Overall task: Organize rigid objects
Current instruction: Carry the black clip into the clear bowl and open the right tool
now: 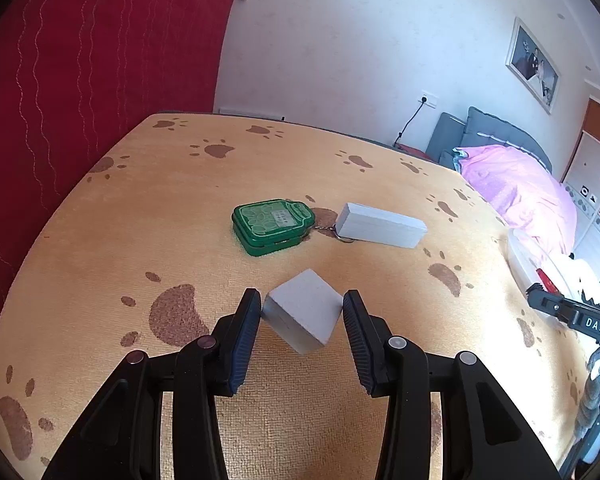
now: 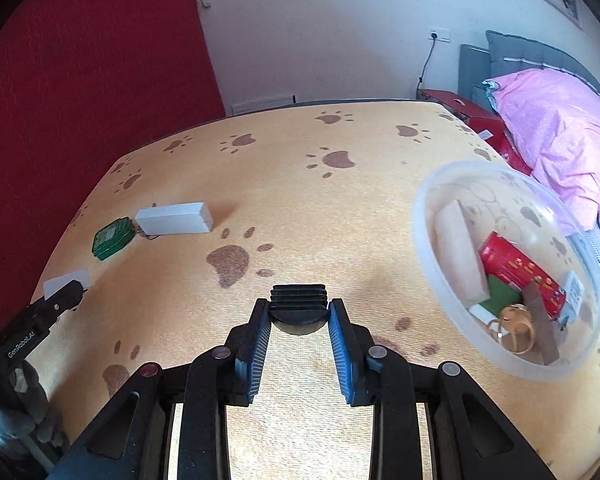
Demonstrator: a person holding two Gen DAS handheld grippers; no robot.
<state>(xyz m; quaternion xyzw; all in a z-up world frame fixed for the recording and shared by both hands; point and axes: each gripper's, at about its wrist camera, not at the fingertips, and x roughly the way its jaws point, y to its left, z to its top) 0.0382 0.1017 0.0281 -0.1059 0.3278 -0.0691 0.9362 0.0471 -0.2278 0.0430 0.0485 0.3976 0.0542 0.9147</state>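
Left tool [image 1: 303,312]: your pads pinch the grey cube [image 1: 301,316] by two opposite corners; it sits tilted between them over the bench [image 1: 339,160].
Right tool [image 2: 298,314]: your pads are clamped on a black ribbed piece [image 2: 298,306], rounded underneath.
Left view only: cube's faces and grip; your right tool shows only as a black tip at the right edge.
Right view only: clear round bowl [image 2: 427,264] on the bench, right of your tool, holding a red can [image 2: 519,274], a pale block and small bits.
Both views: green tin [image 1: 270,227] beside a long white block [image 1: 379,224], key ring between them, on the paw-print cloth.
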